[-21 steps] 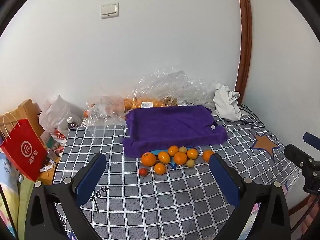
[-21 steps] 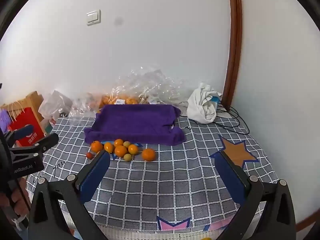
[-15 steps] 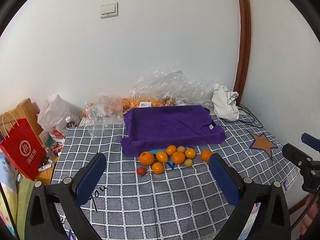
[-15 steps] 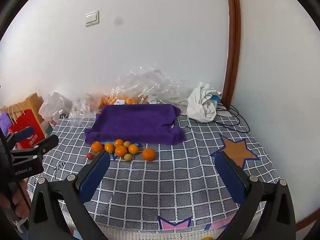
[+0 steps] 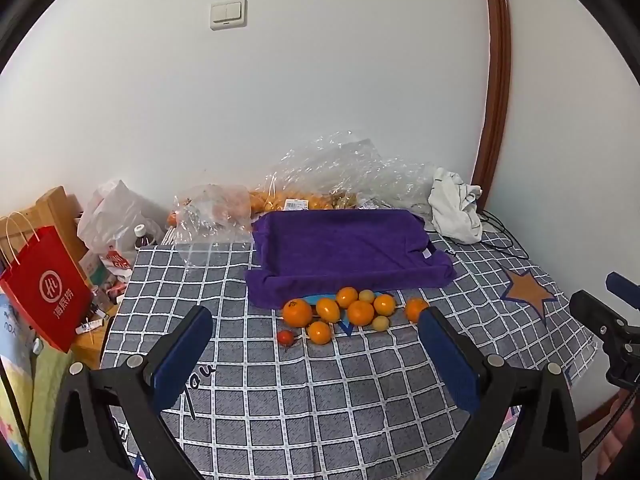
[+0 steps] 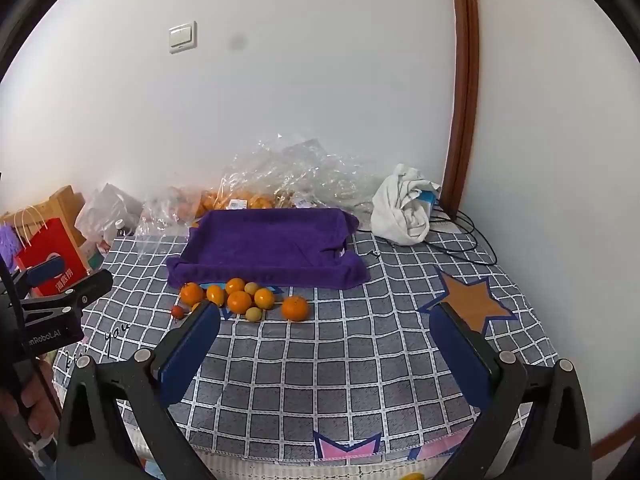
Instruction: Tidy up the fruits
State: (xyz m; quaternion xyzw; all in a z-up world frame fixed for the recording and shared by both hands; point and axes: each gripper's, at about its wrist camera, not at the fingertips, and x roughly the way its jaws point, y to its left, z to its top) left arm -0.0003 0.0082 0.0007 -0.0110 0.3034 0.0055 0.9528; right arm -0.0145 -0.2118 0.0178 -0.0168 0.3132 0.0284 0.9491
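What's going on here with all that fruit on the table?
A person holds a two-finger gripper in each hand, getting ready to sort fruit. Both the left gripper and the right gripper are wide open and empty, hovering over the checked tablecloth. A cluster of small oranges and one tiny red fruit lies loose in front of a purple towel-lined tray, which has nothing in it yet. Nothing has been picked up.

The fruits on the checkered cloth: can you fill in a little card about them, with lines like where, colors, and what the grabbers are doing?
where: loose fruits in front of the purple towel tray
colors: mostly orange, two pale yellow, one small red
tray: empty
left gripper: open, holding nothing
right gripper: open, holding nothing
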